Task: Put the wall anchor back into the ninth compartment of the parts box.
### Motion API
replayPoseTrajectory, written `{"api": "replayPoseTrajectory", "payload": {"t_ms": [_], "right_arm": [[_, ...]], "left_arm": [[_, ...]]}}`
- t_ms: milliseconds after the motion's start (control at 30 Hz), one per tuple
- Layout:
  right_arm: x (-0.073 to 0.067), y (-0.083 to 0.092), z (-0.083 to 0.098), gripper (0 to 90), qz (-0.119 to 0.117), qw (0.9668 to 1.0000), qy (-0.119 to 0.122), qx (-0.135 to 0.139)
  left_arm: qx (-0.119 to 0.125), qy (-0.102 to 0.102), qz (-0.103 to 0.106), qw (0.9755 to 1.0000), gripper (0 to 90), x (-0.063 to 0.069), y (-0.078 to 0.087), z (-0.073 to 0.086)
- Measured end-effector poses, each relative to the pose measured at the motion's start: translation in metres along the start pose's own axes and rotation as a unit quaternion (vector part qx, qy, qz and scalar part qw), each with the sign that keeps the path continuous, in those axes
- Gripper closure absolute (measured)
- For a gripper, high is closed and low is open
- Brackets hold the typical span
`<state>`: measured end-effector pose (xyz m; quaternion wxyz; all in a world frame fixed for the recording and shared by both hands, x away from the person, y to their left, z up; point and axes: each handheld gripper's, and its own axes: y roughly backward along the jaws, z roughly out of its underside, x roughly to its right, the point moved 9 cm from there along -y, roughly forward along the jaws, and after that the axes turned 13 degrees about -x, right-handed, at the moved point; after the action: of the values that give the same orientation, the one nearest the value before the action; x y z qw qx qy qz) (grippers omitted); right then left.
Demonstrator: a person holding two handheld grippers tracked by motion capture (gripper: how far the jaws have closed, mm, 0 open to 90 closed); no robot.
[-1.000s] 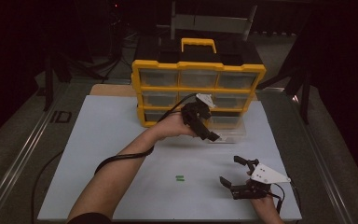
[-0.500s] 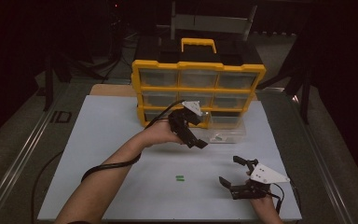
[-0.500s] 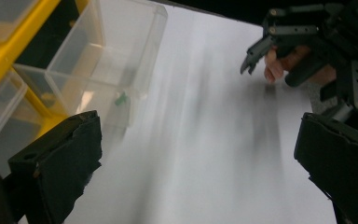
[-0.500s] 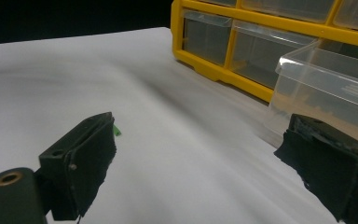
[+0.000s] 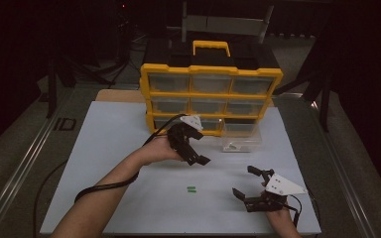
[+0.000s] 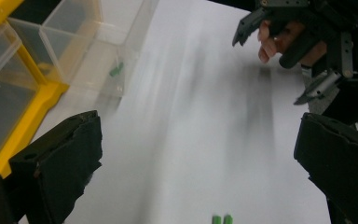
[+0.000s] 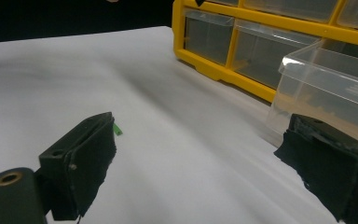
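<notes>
— Two small green pieces (image 5: 192, 189) lie side by side on the white table (image 5: 104, 148), touching or nearly so, between the grippers and nearer the person than the pulled-out clear plastic drawer (image 5: 240, 141). Which step is this, do you think?

— Fetching, I'd judge. The left gripper (image 5: 194, 153) hangs over the table just beside the yellow organizer (image 5: 211, 89), jaws spread wide with nothing between them, and in the left gripper view the green pair (image 6: 222, 219) sits at the bottom edge, between its black jaws.

— And the other hand?

— The right gripper (image 5: 244, 182) rests low near the table's front edge, jaws also wide and empty (its view catches a green piece (image 7: 117, 129) just past one jaw).

— What does the next move call for?

— Probably lowering onto one piece and closing narrowly; they look like short, smooth plastic stubs, so a pinch could skid them on the matte sheet. The drawer already holds at least one green bit (image 6: 116, 70) and stands in front of the organizer's bottom row; its thin, glossy walls want a careful drop.
</notes>
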<state>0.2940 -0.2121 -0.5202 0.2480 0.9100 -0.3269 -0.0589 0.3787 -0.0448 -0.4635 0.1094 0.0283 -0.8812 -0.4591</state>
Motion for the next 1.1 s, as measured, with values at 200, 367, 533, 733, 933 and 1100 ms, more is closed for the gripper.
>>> {"api": "replayPoseTrajectory", "payload": {"t_ms": [200,367,533,733,933,1100], "right_arm": [[0.0,0.0,0.0,9.0,0.0,1.0,0.0,0.0],[0.0,0.0,0.0,9.0,0.002,1.0,0.001,0.0],[0.0,0.0,0.0,9.0,0.002,1.0,0.0,-0.002],[0.001,0.0,0.0,9.0,0.003,1.0,0.0,-0.002],[0.0,0.0,0.0,9.0,0.004,1.0,0.001,-0.002],[0.001,0.0,0.0,9.0,0.005,1.0,0.001,-0.003]], "left_arm": [[0.0,0.002,0.001,1.0,1.5,0.005,-0.004,0.011],[-0.002,0.006,0.007,1.0,1.5,0.009,-0.013,0.022],[-0.012,0.005,0.007,0.9999,1.8,0.013,-0.022,0.034],[-0.018,0.003,0.01,0.9998,6.6,0.018,-0.031,0.049],[-0.035,0.007,0.014,0.9993,16.8,0.022,-0.044,0.066],[-0.046,0.008,0.014,0.9988,31.2,0.024,-0.056,0.078]]}}
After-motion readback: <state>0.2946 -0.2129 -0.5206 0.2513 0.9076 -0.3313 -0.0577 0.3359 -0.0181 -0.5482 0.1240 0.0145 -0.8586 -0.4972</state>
